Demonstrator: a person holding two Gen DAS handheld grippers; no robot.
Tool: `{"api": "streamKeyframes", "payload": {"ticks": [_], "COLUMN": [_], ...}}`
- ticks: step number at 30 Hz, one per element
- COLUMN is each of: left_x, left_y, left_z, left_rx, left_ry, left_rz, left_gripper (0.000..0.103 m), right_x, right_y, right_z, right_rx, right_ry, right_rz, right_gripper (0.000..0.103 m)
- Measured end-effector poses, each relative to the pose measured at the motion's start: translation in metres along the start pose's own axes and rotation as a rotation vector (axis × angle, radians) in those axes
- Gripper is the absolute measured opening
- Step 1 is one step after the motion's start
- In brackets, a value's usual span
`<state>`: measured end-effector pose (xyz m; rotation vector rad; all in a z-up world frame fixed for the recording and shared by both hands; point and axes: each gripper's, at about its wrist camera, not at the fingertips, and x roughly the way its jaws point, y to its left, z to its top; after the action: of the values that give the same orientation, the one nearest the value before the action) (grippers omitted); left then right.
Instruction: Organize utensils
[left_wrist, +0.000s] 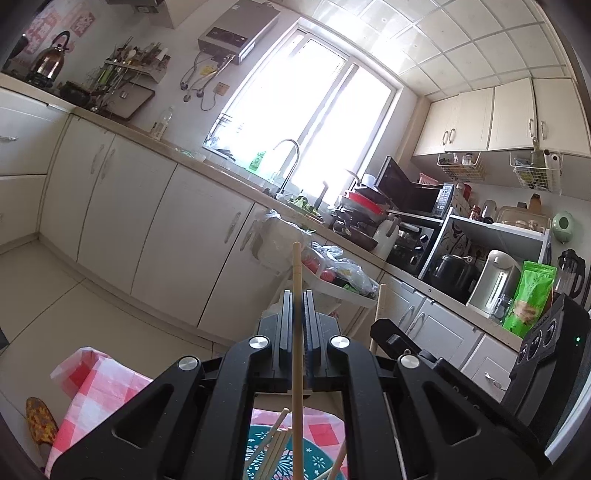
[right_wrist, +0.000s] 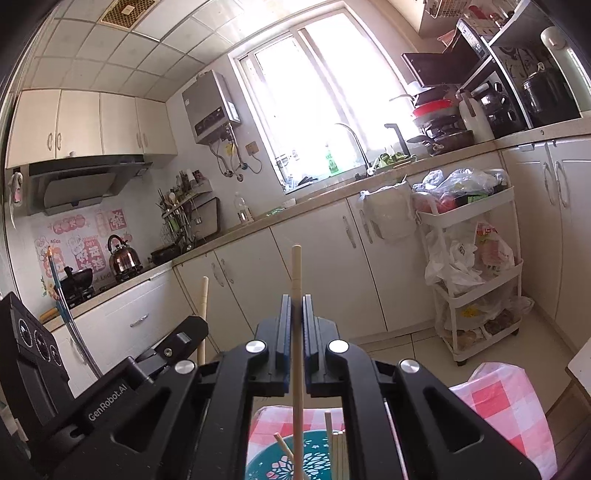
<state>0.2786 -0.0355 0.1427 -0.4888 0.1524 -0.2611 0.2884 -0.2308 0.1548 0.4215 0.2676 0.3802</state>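
- The left tool (left_wrist: 298, 295), its black jaws drawn nearly together, clamps a single pale wooden chopstick (left_wrist: 297, 314) that stands upright between the blue-edged pads, its blunt end rising above the fingertips and its lower length running down past the tool's body.
- The right tool (right_wrist: 296, 299) holds a second chopstick (right_wrist: 297, 317) the same way, jaws closed on the round, smooth, light-coloured shaft, which also stands close to vertical.
- In the left wrist view, the right tool (left_wrist: 391, 332) shows at the right edge with its chopstick (left_wrist: 380, 306) behind it; the right wrist view shows the left tool (right_wrist: 184, 332) and its stick (right_wrist: 202, 314) at the left.
- Below both tools, more loose chopsticks (left_wrist: 273, 446) lean at angles inside a teal container (right_wrist: 314, 461) printed with white flower patterns.
- The container sits on a surface draped in a glossy pink-and-white checked cloth (left_wrist: 88, 384).
- Behind, cream cabinet doors (left_wrist: 147, 236) line a bright kitchen.
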Motion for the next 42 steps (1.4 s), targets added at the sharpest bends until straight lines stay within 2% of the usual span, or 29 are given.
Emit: {"api": "streamKeyframes", "payload": {"ticks": [7,12,18,22,23,24,25,26,27,32,36,40,42], "left_x": [0.017,0.017,0.009,-0.007,-0.014,-0.019,-0.029,-0.038,-0.048,-0.089,-0.125,-0.16,-0.175], "left_y": [0.012,0.011,0.011,0.004,0.001,-0.002,-0.005,-0.008,-0.011,-0.029,-0.043,-0.05,-0.053], "left_z": [-0.021,-0.029,-0.036,-0.038,-0.038,-0.038,-0.038,-0.038,-0.039,-0.042,-0.047,-0.053,-0.056], "left_rx": [-0.018,0.009,0.043,0.085,0.105,0.119,0.14,0.154,0.169,0.265,0.319,0.339,0.345], "left_ry": [0.053,0.083,0.149,0.17,0.177,0.179,0.176,0.169,0.161,0.183,0.196,0.213,0.228], "left_rz": [0.035,0.038,0.055,0.087,0.099,0.112,0.139,0.162,0.186,0.27,0.308,0.339,0.347], "left_gripper": [0.005,0.005,0.005,0.007,0.011,0.023,0.043,0.052,0.063,0.076,0.087,0.091,0.092], "right_x": [0.015,0.018,0.022,0.004,-0.002,-0.009,-0.018,-0.026,-0.036,-0.079,-0.112,-0.138,-0.151], "right_y": [-0.005,-0.007,-0.01,-0.012,-0.013,-0.014,-0.014,-0.015,-0.014,-0.006,0.002,0.009,0.012], "right_z": [-0.022,-0.036,-0.053,-0.056,-0.055,-0.054,-0.054,-0.054,-0.055,-0.065,-0.079,-0.092,-0.098], "right_rx": [-0.041,-0.056,-0.062,-0.056,-0.051,-0.046,-0.041,-0.038,-0.039,-0.052,-0.064,-0.063,-0.06], "right_ry": [0.069,0.119,0.225,0.224,0.221,0.219,0.217,0.214,0.211,0.243,0.279,0.319,0.331], "right_rz": [-0.036,-0.042,-0.048,-0.058,-0.06,-0.063,-0.068,-0.074,-0.082,-0.104,-0.119,-0.138,-0.142], "right_gripper": [0.006,0.006,0.008,0.009,0.011,0.013,0.022,0.034,0.037,0.053,0.063,0.076,0.077]}}
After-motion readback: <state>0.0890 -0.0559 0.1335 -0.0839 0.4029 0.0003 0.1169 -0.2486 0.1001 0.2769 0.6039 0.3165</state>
